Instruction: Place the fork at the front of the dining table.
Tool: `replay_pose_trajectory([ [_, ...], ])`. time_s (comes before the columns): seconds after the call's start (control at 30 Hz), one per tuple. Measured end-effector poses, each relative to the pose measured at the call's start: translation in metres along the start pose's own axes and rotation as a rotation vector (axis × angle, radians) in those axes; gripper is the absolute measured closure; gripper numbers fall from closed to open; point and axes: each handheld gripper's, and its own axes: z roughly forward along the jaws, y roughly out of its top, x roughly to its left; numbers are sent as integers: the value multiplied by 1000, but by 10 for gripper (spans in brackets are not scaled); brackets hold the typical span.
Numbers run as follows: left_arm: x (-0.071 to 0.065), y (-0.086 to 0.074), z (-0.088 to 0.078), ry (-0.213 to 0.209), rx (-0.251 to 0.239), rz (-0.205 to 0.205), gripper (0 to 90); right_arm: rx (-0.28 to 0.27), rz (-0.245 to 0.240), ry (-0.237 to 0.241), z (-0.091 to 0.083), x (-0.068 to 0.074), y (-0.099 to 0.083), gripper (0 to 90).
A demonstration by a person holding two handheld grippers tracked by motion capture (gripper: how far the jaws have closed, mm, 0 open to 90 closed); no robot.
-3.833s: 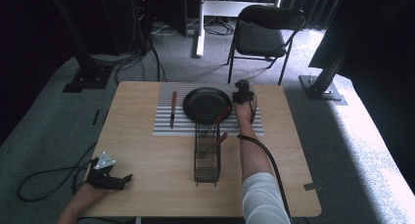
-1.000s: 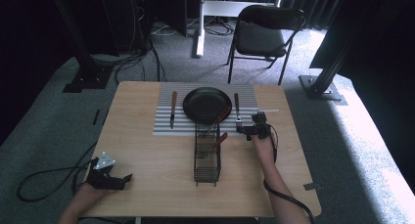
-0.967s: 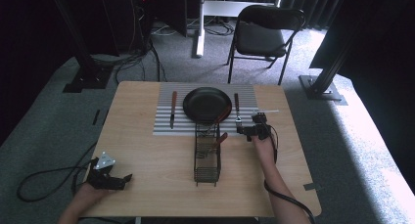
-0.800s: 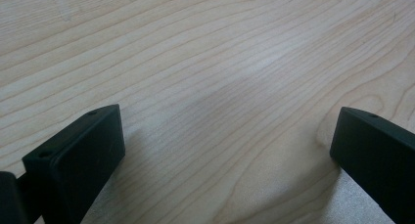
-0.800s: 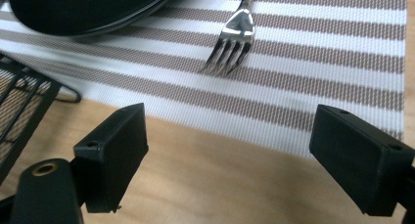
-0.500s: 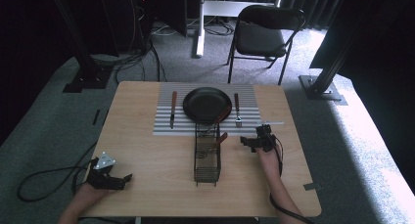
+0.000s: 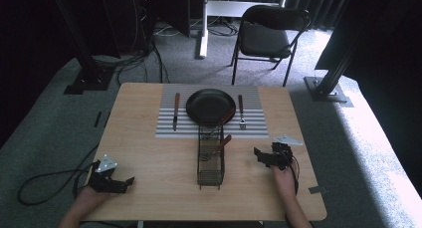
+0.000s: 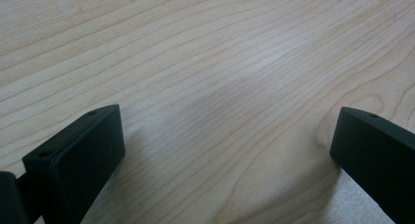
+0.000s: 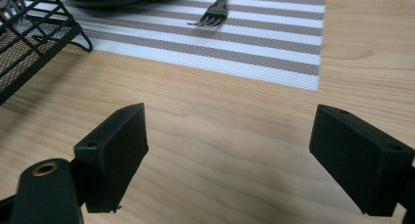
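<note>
In the high view my right gripper sits at the lower right of the frame on the wooden table, just right of the wire basket. My right hand comes up from the bottom edge behind it, forearm running nearly straight up the frame, with the gripper turned toward the upper left. In the right gripper view its jaws stand wide apart with bare wood between them, holding nothing.

The fork lies on the striped placemat in the upper middle of the high view, just right of the black plate. Its long axis runs up and down the frame, brown handle toward the top, tines toward the bottom. In the right gripper view the tines show at the top centre, pointing down-left toward my jaws, well apart from them.

A knife with a brown handle lies on the mat left of the plate, parallel to the fork. The basket stretches from the mat's lower edge toward the bottom of the frame, and two brown-handled utensils lean in it, handles tilted to the upper right.

My left gripper rests at the lower left corner of the table, my left hand behind it, pointing right. In the left gripper view its jaws are spread wide over bare wood.
</note>
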Motion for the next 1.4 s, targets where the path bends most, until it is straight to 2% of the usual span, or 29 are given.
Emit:
replay_pose_trajectory([
  [0.13,0,0,0,0,0,-1,0,-7,16,-21,-9,-5,-9,136],
  [0.27,0,0,0,0,0,0,0,12,5,-78,-16,-9,-22,133],
  [0.37,0,0,0,0,0,0,0,27,17,-108,-24,-15,-32,128],
  [0.47,0,0,0,0,0,0,0,20,21,-132,-30,-20,-39,128],
  [0.5,0,0,0,0,0,0,0,21,23,-154,-33,-23,-42,128],
  [0.67,0,0,0,0,0,0,0,17,59,-182,-44,-32,-55,128],
  [0.7,0,0,0,0,0,0,0,21,64,-201,-47,-33,-58,128],
  [0.83,0,0,0,0,0,-1,0,23,80,-214,-53,-36,-65,128],
  [0.9,0,0,0,0,0,-1,0,39,86,-194,-55,-38,-68,128],
  [1.07,0,0,0,3,0,-1,0,44,87,-202,-58,-39,-71,128],
  [1.27,-1,0,0,7,0,-7,0,77,68,-244,-60,-38,-74,132],
  [1.4,-1,0,0,6,0,-7,0,79,67,-246,-60,-38,-74,131],
])
